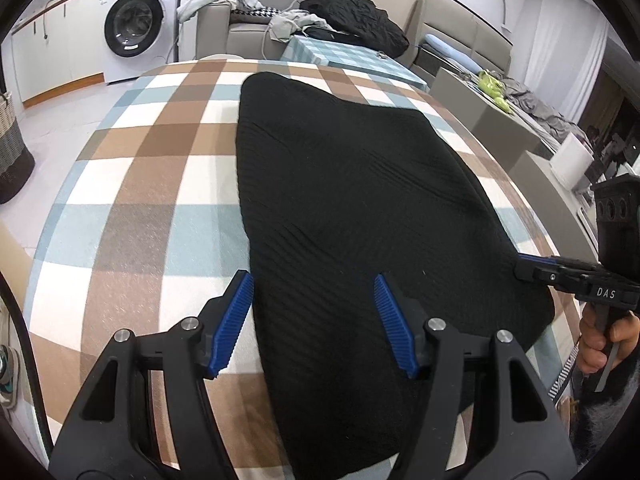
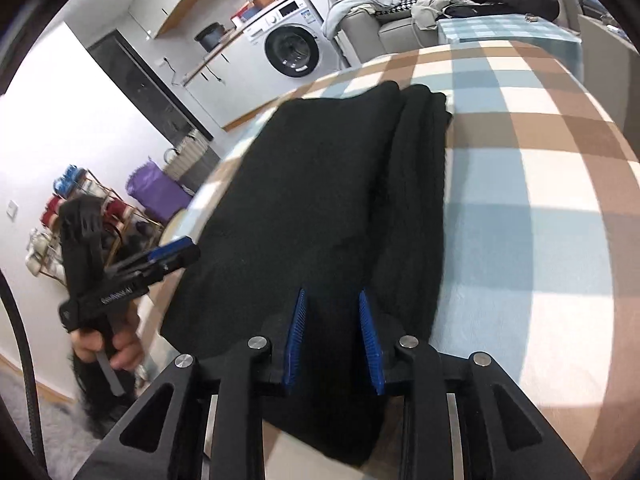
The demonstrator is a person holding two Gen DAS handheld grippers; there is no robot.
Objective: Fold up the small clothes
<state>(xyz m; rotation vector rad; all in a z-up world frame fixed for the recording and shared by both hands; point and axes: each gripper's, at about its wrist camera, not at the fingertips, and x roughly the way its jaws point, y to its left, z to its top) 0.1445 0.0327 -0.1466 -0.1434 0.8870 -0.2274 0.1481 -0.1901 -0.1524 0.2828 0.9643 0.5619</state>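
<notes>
Black ribbed garment [image 1: 352, 200] lies folded lengthwise on the checked tablecloth [image 1: 132, 200], one long edge doubled over beside the other. Left gripper [image 1: 314, 320] hangs above the near end with its jaws well apart, gripping nothing. Right gripper [image 2: 332, 336] stands narrowly open over the cloth's near edge, pads clear of the fabric. Bare tablecloth stretches wide on both sides of the garment.

Checked tablecloth [image 1: 132, 184] in brown, blue, white covers table; far left, white front-load washing machine [image 1: 136, 24] under counter; far centre, beige sofa [image 1: 244, 28] heaped with clothes, black bundle [image 1: 356, 20]; woven basket [image 1: 12, 152] on floor at left
</notes>
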